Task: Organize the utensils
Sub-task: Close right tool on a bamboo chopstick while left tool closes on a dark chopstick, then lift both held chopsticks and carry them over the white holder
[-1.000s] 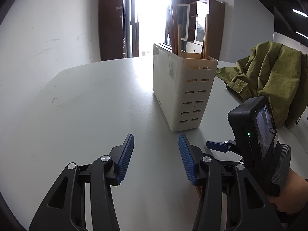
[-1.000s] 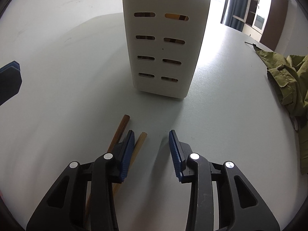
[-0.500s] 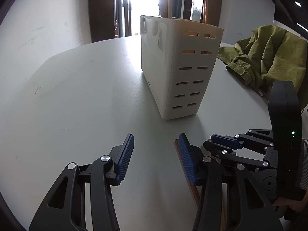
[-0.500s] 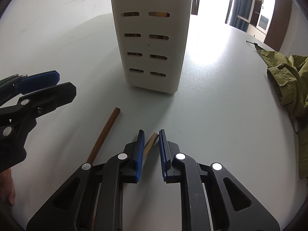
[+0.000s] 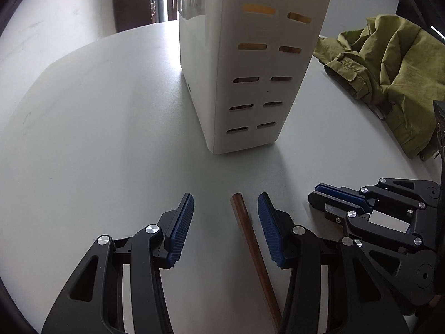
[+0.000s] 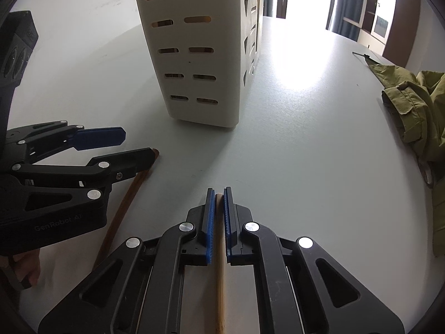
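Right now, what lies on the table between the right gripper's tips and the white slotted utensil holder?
Nothing: in the right wrist view, only bare grey table separates the right gripper from the white slotted utensil holder.

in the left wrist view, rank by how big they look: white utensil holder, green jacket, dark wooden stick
1. White utensil holder, largest.
2. Green jacket, a little smaller, though the frame edge cuts it off, so these two are close.
3. Dark wooden stick, thinnest, despite lying nearest the camera.

Blown-out window backlight, fisheye edges
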Demonstrator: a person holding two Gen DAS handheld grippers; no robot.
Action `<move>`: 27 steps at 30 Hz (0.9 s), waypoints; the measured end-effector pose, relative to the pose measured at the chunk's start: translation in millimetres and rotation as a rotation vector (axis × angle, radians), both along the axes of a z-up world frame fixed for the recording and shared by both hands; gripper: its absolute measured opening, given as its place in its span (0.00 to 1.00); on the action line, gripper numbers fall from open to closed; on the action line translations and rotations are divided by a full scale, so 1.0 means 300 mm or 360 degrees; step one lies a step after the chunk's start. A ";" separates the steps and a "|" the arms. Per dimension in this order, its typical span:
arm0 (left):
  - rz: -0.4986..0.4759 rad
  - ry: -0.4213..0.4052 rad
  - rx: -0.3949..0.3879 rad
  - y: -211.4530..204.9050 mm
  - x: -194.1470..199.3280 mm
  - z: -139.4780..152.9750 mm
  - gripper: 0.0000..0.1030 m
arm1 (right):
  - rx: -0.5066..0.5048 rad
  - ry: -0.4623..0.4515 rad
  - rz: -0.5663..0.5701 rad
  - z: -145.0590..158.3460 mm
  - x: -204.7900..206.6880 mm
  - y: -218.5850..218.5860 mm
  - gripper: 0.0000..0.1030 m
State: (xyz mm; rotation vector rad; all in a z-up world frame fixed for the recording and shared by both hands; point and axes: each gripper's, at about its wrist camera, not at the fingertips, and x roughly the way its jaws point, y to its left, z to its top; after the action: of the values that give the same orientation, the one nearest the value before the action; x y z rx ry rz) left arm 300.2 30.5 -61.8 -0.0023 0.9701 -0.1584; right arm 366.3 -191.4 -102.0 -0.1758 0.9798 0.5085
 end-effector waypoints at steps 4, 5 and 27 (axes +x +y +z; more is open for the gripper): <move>-0.0006 0.0028 0.0028 -0.014 0.008 -0.024 0.46 | -0.0008 0.0001 0.0002 -0.004 0.021 -0.011 0.07; -0.0009 0.0021 0.0053 -0.019 0.008 -0.026 0.45 | -0.0011 0.0000 0.0004 -0.005 0.025 -0.011 0.07; -0.0032 0.0080 0.0211 -0.067 0.045 -0.012 0.07 | 0.0009 0.0111 0.0040 0.000 0.065 -0.009 0.07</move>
State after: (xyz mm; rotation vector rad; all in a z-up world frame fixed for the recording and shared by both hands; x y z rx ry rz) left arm 313.8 10.4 -65.3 0.1256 1.0296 -0.1130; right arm 385.8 -194.2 -102.0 -0.1661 1.0453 0.5432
